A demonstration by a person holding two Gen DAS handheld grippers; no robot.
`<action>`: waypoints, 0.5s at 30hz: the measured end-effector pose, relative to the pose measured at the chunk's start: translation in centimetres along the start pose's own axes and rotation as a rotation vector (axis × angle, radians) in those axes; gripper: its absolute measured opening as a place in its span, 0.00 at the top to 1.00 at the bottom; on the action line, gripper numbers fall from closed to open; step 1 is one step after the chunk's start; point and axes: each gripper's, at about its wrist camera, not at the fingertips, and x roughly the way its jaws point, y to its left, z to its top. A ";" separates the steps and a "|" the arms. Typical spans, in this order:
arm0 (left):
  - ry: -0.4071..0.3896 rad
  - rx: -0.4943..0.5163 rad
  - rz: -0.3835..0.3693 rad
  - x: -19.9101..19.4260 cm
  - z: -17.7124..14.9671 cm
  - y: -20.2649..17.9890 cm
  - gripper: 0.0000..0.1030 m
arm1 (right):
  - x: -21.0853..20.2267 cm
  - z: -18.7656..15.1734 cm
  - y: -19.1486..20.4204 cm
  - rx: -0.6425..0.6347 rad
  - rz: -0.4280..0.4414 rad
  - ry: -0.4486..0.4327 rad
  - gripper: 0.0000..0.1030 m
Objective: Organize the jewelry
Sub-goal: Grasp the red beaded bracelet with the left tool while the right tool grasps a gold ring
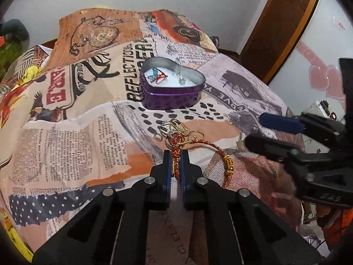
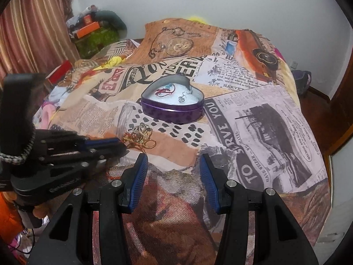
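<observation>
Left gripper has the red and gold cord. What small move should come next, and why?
Probably lift it slightly. The left gripper is shut on the red and gold braided bracelet, whose far end lies among the loose rings on the bedspread. A small lift should free it before carrying it to the open heart-shaped tin. The right gripper is open.

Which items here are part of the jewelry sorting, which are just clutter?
Job:
- heart-shaped purple tin, a few pieces inside
- red-gold braided cord, pinched in left gripper
- loose rings pile
- right gripper, open

Lying about:
- printed bedspread
- orange box
- curtain
</observation>
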 end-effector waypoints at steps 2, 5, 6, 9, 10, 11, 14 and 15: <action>-0.026 0.005 0.017 -0.9 0.1 0.2 0.94 | 0.4 0.0 0.1 -0.002 0.002 0.005 0.56; -0.061 -0.003 0.044 -1.9 0.4 1.0 0.94 | 1.2 0.3 0.2 0.003 0.016 0.019 0.56; -0.075 -0.013 0.054 -2.3 0.5 1.5 0.94 | 1.4 0.4 0.3 0.004 0.020 0.021 0.56; -0.100 -0.023 0.091 -2.9 0.9 2.5 0.94 | 2.1 0.8 0.7 -0.008 0.032 0.029 0.56; -0.105 -0.025 0.098 -3.0 0.9 2.8 0.94 | 2.2 0.8 0.9 -0.014 0.034 0.031 0.56; -0.110 -0.025 0.103 -3.1 1.0 3.1 0.94 | 2.4 0.9 1.1 -0.025 0.042 0.034 0.56; -0.114 -0.028 0.103 -2.9 1.0 3.5 0.94 | 3.1 1.2 1.7 -0.051 0.051 0.045 0.57; -0.113 -0.030 0.102 -2.8 0.9 3.7 0.94 | 3.6 1.4 2.0 -0.066 0.054 0.056 0.57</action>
